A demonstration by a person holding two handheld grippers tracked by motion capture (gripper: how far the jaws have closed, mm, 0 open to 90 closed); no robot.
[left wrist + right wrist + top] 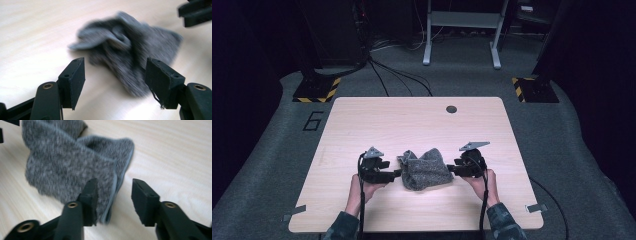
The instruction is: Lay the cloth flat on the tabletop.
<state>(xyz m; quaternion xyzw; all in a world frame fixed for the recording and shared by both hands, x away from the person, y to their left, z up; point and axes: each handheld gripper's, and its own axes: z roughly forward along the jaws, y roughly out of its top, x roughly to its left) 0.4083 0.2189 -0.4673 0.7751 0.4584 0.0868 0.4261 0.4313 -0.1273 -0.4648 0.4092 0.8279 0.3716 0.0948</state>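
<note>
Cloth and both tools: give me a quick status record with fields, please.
cloth: grey fuzzy cloth, crumpled in a loose heap, lying on the table
left tool: left tool open, jaws apart, cloth just ahead of them, not gripped
right tool: right tool open, cloth edge by one jaw, not pinched
position: the tools sit on either side of the cloth in the high view
hands: one hand holds each tool
</note>
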